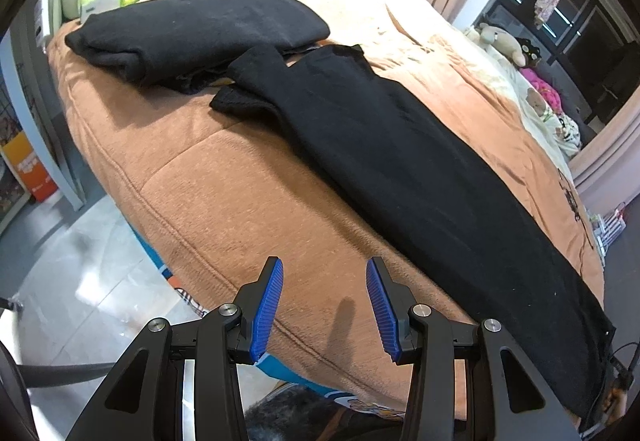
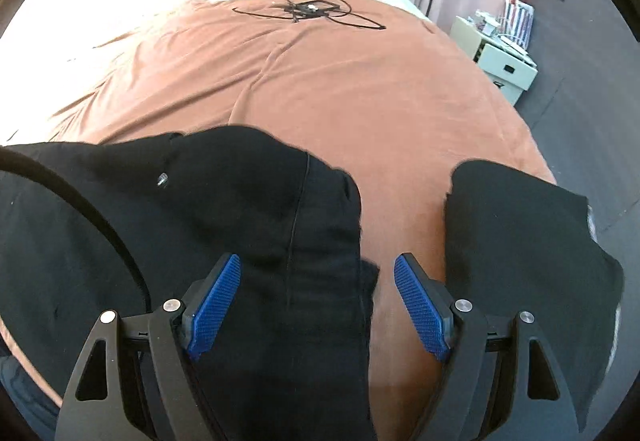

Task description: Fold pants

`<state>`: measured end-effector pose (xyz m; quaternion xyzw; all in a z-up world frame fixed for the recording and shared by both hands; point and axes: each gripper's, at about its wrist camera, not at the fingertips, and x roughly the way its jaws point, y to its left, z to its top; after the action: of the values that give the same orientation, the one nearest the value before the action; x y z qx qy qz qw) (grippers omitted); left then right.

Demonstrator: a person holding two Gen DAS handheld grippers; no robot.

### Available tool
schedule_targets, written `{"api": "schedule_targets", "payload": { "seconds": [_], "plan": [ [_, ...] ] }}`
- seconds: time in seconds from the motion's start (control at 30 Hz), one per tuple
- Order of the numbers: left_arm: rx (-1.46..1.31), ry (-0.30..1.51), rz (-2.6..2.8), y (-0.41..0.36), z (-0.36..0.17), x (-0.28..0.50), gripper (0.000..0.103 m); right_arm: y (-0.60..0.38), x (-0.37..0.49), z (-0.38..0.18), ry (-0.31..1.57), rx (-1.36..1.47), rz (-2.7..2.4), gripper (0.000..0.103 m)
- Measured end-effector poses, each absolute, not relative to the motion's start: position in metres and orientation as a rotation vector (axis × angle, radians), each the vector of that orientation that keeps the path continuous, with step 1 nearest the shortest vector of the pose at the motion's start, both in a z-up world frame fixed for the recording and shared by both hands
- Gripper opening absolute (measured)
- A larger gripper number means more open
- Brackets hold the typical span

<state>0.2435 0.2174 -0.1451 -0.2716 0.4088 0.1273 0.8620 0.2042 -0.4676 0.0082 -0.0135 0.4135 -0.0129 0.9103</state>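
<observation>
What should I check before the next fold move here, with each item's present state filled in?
1. Left gripper open, nothing between its pads: ok.
2. Right gripper open over the black pants: ok.
3. Pants lying stretched along the orange bedspread: ok.
4. Pants clear of the folded black garment: not ok, they overlap.
5. Cable clear of the pants: ok.
6. Right pads touching cloth: cannot tell.

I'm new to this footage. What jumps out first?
Long black pants stretch across an orange blanket, with a folded black garment behind them. In the right view, the open right tool hovers over black cloth; tangled cables lie farther up the bed.
</observation>
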Motion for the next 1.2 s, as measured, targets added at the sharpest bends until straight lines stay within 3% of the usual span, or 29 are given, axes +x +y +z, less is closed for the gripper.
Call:
{"api": "schedule_targets", "payload": {
  "seconds": [0.47, 0.5, 0.57, 0.63, 0.73, 0.93, 1.2],
  "plan": [
    [-0.632, 0.883, 0.307, 0.222, -0.161, 0.233, 0.046, -0.519, 0.271, -0.016, 0.854, 0.216, 0.364, 0.078],
    [-0.633, 0.883, 0.309, 0.222, -0.162, 0.231, 0.046, -0.523, 0.273, -0.016, 0.837, 0.231, 0.375, 0.076],
    [-0.634, 0.883, 0.309, 0.221, -0.161, 0.230, 0.046, -0.532, 0.271, -0.012, 0.789, 0.255, 0.382, 0.049],
    [-0.632, 0.883, 0.310, 0.220, -0.161, 0.228, 0.046, -0.538, 0.265, -0.009, 0.768, 0.269, 0.408, 0.030],
    [-0.637, 0.884, 0.314, 0.221, -0.162, 0.226, 0.046, -0.533, 0.256, -0.005, 0.782, 0.214, 0.394, 0.018],
    [-0.645, 0.877, 0.306, 0.219, -0.160, 0.223, 0.046, -0.520, 0.235, 0.019, 0.813, 0.147, 0.227, 0.007],
    [-0.632, 0.864, 0.294, 0.220, -0.157, 0.222, 0.046, -0.531, 0.216, 0.025, 0.899, 0.232, 0.110, 0.006]
  ]
}}
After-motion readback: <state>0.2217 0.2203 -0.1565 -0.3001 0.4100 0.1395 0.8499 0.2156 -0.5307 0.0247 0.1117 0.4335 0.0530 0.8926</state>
